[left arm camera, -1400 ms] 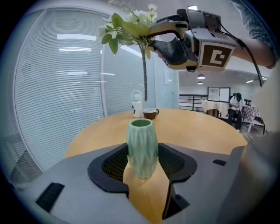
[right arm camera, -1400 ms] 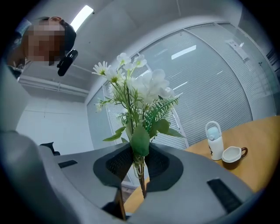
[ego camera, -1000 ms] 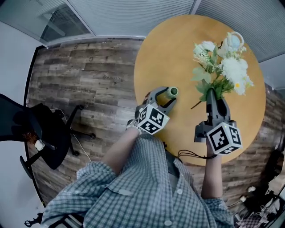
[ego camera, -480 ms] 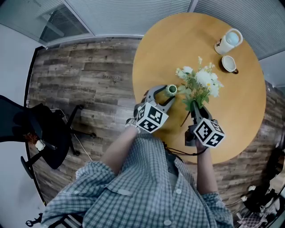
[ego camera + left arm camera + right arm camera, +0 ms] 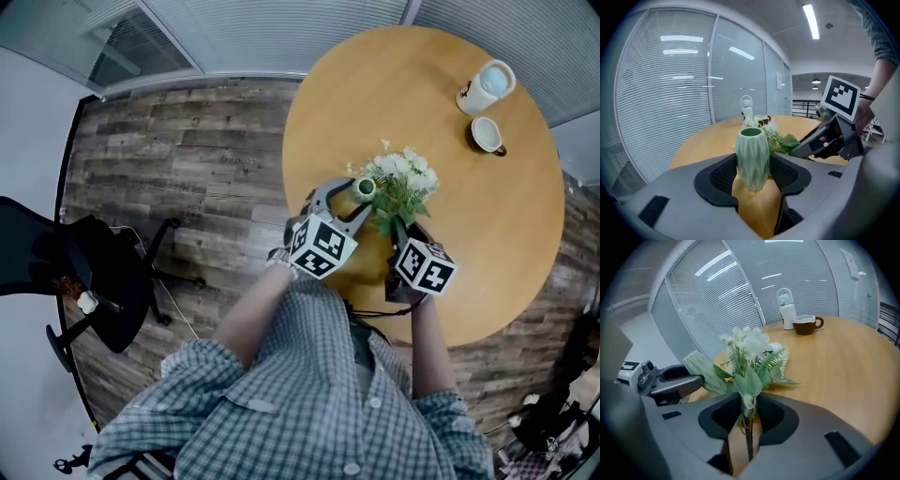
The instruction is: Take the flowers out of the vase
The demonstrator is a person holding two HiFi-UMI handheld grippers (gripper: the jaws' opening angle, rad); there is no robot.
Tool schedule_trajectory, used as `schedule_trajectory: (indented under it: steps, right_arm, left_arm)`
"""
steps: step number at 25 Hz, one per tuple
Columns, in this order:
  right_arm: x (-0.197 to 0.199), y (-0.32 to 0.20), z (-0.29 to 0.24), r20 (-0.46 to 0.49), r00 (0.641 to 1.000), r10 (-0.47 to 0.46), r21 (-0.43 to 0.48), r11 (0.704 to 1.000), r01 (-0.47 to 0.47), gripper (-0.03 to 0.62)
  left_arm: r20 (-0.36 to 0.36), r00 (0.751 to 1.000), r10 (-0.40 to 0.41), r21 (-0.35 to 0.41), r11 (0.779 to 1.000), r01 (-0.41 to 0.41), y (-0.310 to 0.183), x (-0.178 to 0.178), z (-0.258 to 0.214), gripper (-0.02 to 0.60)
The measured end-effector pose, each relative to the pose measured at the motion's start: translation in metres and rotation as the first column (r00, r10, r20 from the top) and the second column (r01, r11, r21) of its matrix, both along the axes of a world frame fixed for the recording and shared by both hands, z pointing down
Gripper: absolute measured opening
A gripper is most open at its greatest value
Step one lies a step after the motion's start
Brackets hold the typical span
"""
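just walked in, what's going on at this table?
One person, a handheld gripper in each hand, at a round wooden table. The left gripper is clamped on a green ribbed vase, which stands empty on the table. The right gripper holds the bunch of white flowers by its stems, out of the vase and low beside it; its jaws have just been opening a little, stems between them.

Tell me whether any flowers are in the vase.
No: the vase mouth is empty, and the flowers are outside, beside it.
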State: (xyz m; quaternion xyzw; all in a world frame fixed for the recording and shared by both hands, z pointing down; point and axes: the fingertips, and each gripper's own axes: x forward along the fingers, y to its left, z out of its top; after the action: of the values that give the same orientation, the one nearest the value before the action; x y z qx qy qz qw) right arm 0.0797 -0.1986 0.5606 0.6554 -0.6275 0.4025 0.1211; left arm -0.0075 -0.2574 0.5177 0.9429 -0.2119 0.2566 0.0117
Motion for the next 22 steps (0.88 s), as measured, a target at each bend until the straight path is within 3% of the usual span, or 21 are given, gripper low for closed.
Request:
schedule_trajectory:
  steps: [4,8,18,22]
  right_arm:
    - [-0.005,0.002,-0.001,-0.033,0.998,-0.046,-0.002,0.999,0.046,0.125]
    - [0.0,0.005,-0.008,0.02,1.0,-0.003,0.035,0.999,0.002,0.16]
    - [0.014,0.02,-0.049,0.048,0.997,0.052,0.14,0.988,-0.058,0.163]
    - [0.023,0.026,-0.069,0.049,0.997,0.067,0.188,0.979,-0.075,0.163]
  left_arm:
    - [-0.002,1.0,-0.002,0.002,1.0,0.002,0.001,-0.002,-0.001,0.227]
    - [-0.002,1.0,-0.001,-0.001,1.0,0.001,0.0,-0.002,0.0,0.227]
    - [-0.013,1.0,-0.007,-0.001,1.0,0.007,0.0,-0.003,0.0,0.227]
    - [-0.014,1.0,0.005,-0.038,0.999,-0.006,0.001,-0.002,0.003,0.227]
